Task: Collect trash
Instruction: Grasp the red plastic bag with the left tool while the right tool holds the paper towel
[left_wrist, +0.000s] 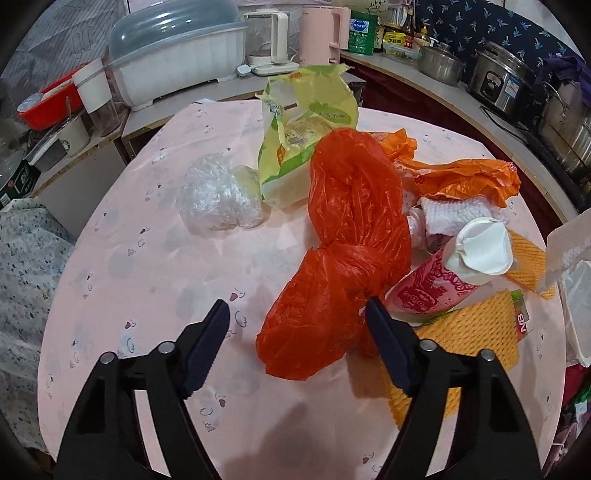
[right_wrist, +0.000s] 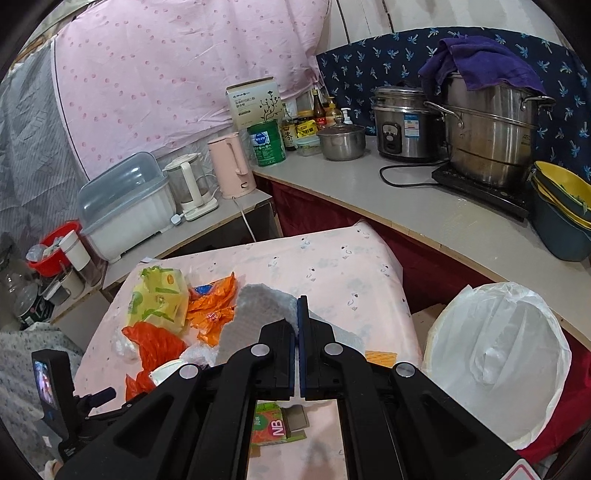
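A crumpled red plastic bag (left_wrist: 347, 229) lies mid-table, its lower end between the fingers of my left gripper (left_wrist: 297, 306). This gripper is open: the right finger brushes the bag, the left one stands clear. Around the bag lie a yellow-green snack bag (left_wrist: 306, 136), an orange bag (left_wrist: 469, 177), a ball of clear wrap (left_wrist: 218, 195), a pink paper cup (left_wrist: 443, 277) and yellow foam netting (left_wrist: 461, 332). My right gripper (right_wrist: 299, 302) is shut on a white foam sheet (right_wrist: 258, 310), held above the table. A bin with a white liner (right_wrist: 498, 362) stands to its right.
The pink table (left_wrist: 147, 258) is ringed by counters with a dish box (right_wrist: 125, 206), kettles (right_wrist: 232, 166), a rice cooker (right_wrist: 402, 125) and a large steel pot (right_wrist: 487, 136). A green NB packet (right_wrist: 273, 424) lies under the right gripper. The left gripper's camera (right_wrist: 48, 387) shows at lower left.
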